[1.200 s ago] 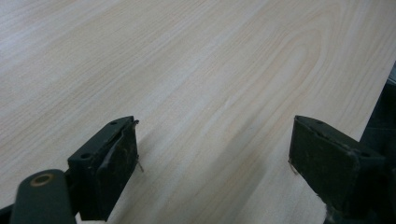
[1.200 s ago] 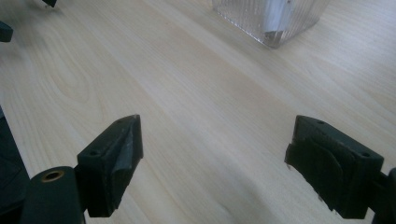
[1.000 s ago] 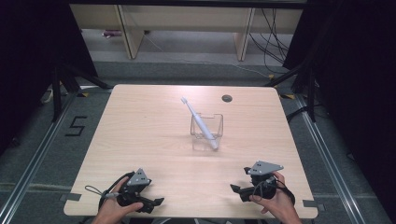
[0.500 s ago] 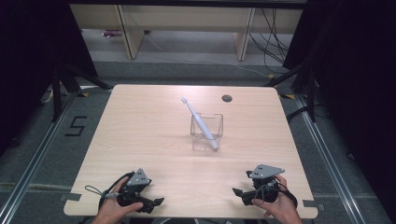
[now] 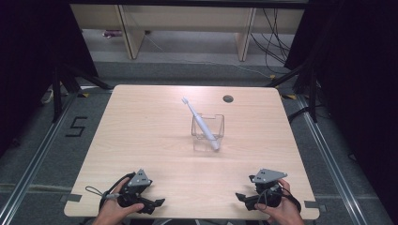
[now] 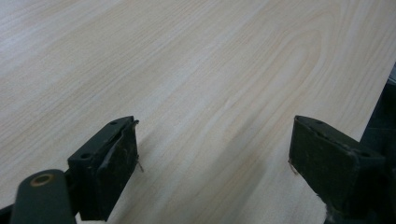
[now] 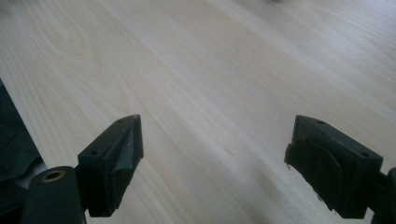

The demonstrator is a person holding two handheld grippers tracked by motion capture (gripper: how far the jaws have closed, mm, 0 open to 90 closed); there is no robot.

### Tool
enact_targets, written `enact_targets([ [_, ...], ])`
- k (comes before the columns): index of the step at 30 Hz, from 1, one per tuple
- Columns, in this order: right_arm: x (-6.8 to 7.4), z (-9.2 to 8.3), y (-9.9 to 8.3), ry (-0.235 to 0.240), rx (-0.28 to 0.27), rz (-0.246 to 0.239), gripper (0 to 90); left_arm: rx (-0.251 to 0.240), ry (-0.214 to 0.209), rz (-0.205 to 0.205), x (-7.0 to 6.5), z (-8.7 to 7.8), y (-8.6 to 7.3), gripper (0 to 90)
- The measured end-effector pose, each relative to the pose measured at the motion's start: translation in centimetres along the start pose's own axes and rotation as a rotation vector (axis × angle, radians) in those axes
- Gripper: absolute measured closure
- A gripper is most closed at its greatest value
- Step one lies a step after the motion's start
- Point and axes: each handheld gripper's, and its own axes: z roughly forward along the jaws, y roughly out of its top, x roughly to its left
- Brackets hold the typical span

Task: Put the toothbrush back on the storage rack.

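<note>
1. My left gripper (image 5: pixel 157 202): it rests at the near left edge of the table (image 5: pixel 141 122), jaws wide apart, nothing between them, bare wood grain beneath in the left gripper view.
2. My right gripper (image 5: pixel 240 197): it rests at the near right edge, jaws spread wide and empty; the right gripper view shows plain tabletop ahead.
3. Clear holder (image 5: pixel 208 132): a small transparent box standing at the table's middle, well apart from both grippers.
4. White toothbrush (image 5: pixel 201 123): it leans tilted in the holder, thick handle end low at the near right, brush head up and pointing far left past the rim.
5. Dark round hole (image 5: pixel 228 99): set in the tabletop beyond the holder, near the far edge.
6. Handling note: I judge the reach has not begun. I should take one gripper forward, keep the jaws wide, and close on the shaft above the rim, steadying the light holder with the other.
</note>
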Motion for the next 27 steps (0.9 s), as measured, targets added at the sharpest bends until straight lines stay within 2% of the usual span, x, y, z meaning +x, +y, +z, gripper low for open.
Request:
enact_targets([
  [1,0.3,-0.1,-0.1,-0.010,0.009,0.022,18.0,0.000,0.000,0.000,0.0,0.0,0.0,14.9],
  [3,0.4,-0.1,-0.3,-0.011,0.005,0.028,18.0,0.001,0.000,0.000,0.0,0.0,0.0,14.9],
  [4,0.3,-0.3,-0.3,-0.011,0.018,0.021,18.0,0.001,0.000,-0.001,0.0,0.0,0.0,14.9],
  [5,0.3,-0.2,-0.3,-0.008,0.009,0.008,18.0,0.001,-0.001,-0.010,0.0,0.1,0.0,14.9],
  [6,0.2,-0.2,-0.3,0.009,0.004,0.001,18.0,0.000,-0.008,0.000,0.0,0.1,0.0,14.9],
  [7,0.2,-0.3,-0.4,0.007,0.005,-0.002,18.0,-0.009,-0.009,-0.012,-0.1,0.1,0.0,14.9],
  [9,0.2,-0.3,-0.5,0.004,0.005,0.000,18.0,-0.007,-0.009,-0.011,-0.1,0.1,0.0,14.9],
  [10,0.3,-0.5,-0.5,-0.014,0.011,0.019,18.0,0.005,0.002,0.003,0.0,0.1,0.0,14.9],
  [11,0.4,-0.5,-0.6,-0.014,0.015,0.041,18.0,0.004,0.002,-0.001,0.0,0.1,0.0,14.9],
  [13,0.1,-0.5,-0.7,-0.015,0.006,0.006,18.0,0.004,0.002,-0.001,0.0,0.1,0.0,14.9],
  [16,0.2,-0.7,-0.7,-0.018,0.013,0.031,18.0,-0.007,-0.009,-0.010,-0.1,0.1,0.0,14.9],
  [17,0.2,-0.6,-0.8,-0.022,-0.009,0.031,18.0,0.002,-0.001,0.000,0.0,0.1,0.0,14.9],
  [18,0.1,-0.7,-0.8,-0.015,0.009,0.014,18.0,0.005,0.002,0.002,0.0,0.0,0.0,14.9],
  [21,0.4,-0.9,-1.0,-0.011,0.029,0.057,18.0,0.004,0.003,0.000,0.0,0.1,0.0,14.9],
  [23,0.1,-0.7,-1.1,-0.022,0.003,0.015,18.0,-0.007,-0.010,-0.013,-0.1,0.2,0.0,14.9],
  [24,-0.1,-0.8,-1.1,-0.012,0.012,0.006,18.0,-0.007,-0.009,-0.012,-0.1,0.2,0.0,14.8],
  [25,-0.1,-0.8,-1.1,0.002,0.017,0.015,18.0,0.002,0.003,-0.004,0.0,0.1,0.0,14.9],
  [26,0.2,-1.0,-1.1,-0.016,0.032,0.052,18.0,0.004,0.003,0.000,0.0,0.1,0.0,14.9],
  [27,0.0,-0.8,-1.1,-0.003,0.015,0.017,18.0,0.004,0.004,-0.001,0.0,0.1,0.0,14.9],
])
